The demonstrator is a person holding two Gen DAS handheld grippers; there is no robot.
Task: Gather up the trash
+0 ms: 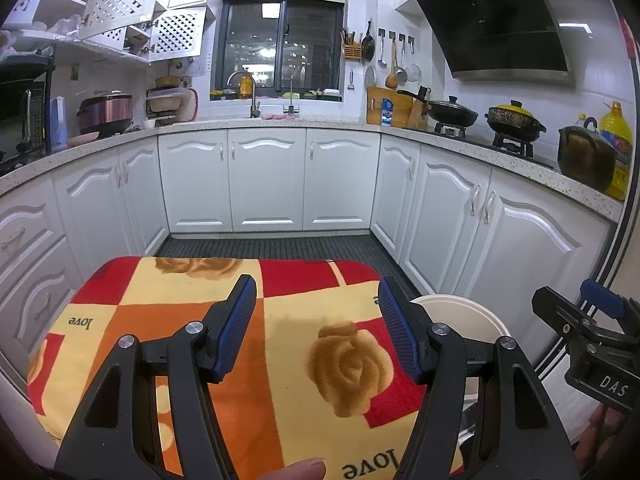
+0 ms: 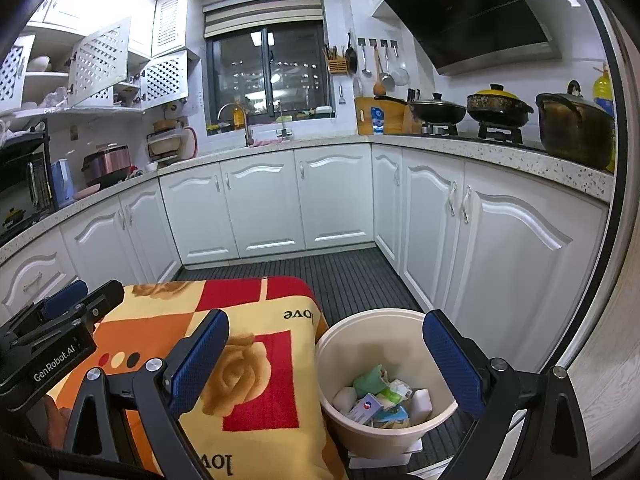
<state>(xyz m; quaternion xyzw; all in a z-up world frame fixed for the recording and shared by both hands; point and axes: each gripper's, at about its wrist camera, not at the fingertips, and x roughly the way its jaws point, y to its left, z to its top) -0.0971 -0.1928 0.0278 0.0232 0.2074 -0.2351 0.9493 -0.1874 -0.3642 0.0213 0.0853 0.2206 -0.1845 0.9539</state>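
**A:** What's under your left hand-held gripper (image 1: 318, 320)?

**B:** A soft, fuzzy blanket (image 1: 280, 344), laid flat over a rectangular top with rounded corners. It is patterned in red, orange and cream blocks, with brownish roses and the word "love" printed on it. My left jaws stand apart with only bare blanket between them, so that one is released. Each of its two fingers carries a ribbed blue pad (image 1: 236, 326) on a black plastic body.

**A:** And the right one?

**B:** My right hand-held gripper (image 2: 326, 354) is spread wide too and grasps nothing. Its blue pads (image 2: 200, 360) have a fine dimpled texture. It hangs over the gap between the blanket's edge and the bin.

**A:** Where's the trash?

**B:** It is in the round, smooth cream plastic bin (image 2: 400, 320), which stands on the dark ribbed floor mat (image 2: 352, 276) just beside the blanket's right edge. Down in it I can see a green crumpled wrapper (image 2: 370, 380), a small box with a red and blue mark (image 2: 366, 408) and two whitish rounded lumps. More paper packaging is jumbled around them, and I can't count that pile exactly.

**A:** What's the backdrop?

**B:** Glossy white panelled cabinet doors (image 2: 336, 196) run under a speckled stone counter (image 2: 460, 146). On the stove side there are three pots: a black lidded wok (image 2: 438, 110), a yellow-lidded pot (image 2: 498, 106) and a dark, stained pot (image 2: 574, 128).
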